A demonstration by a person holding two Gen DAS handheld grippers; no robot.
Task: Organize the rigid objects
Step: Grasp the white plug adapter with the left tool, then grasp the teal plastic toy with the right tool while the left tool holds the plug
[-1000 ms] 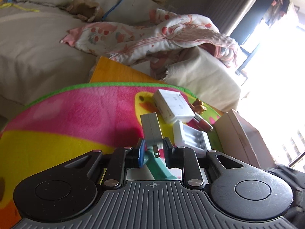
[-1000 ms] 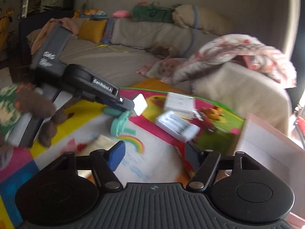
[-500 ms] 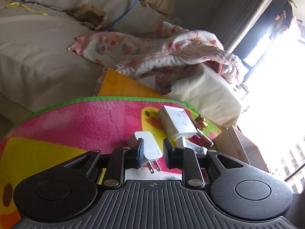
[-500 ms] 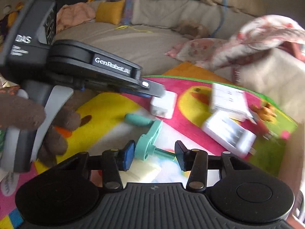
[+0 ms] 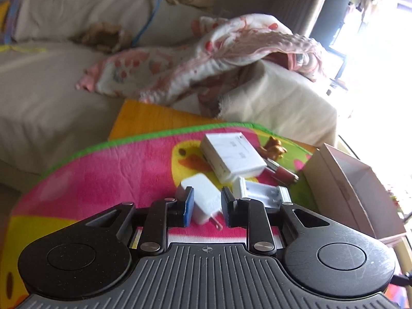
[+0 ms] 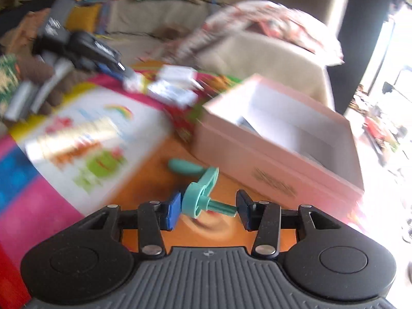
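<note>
A white plug charger sits tilted between the pads of my left gripper, which is shut on it just above the bright play mat. My right gripper is shut on a teal plastic holder, gripped across its disc and stem. It hangs over the orange floor beside the open pink box. The same pink box stands to the right of the left gripper. In the blurred right wrist view, the left gripper is at the far left in a brown-gloved hand.
On the mat ahead lie a white flat box, a white battery tray, a red tube and a small brown figurine. A sofa with a pink blanket lies behind the mat.
My right gripper closed on the teal holder and swung right with it, from the mat to beside the pink box. The left gripper kept the charger, which tipped over, and drew back a little.
</note>
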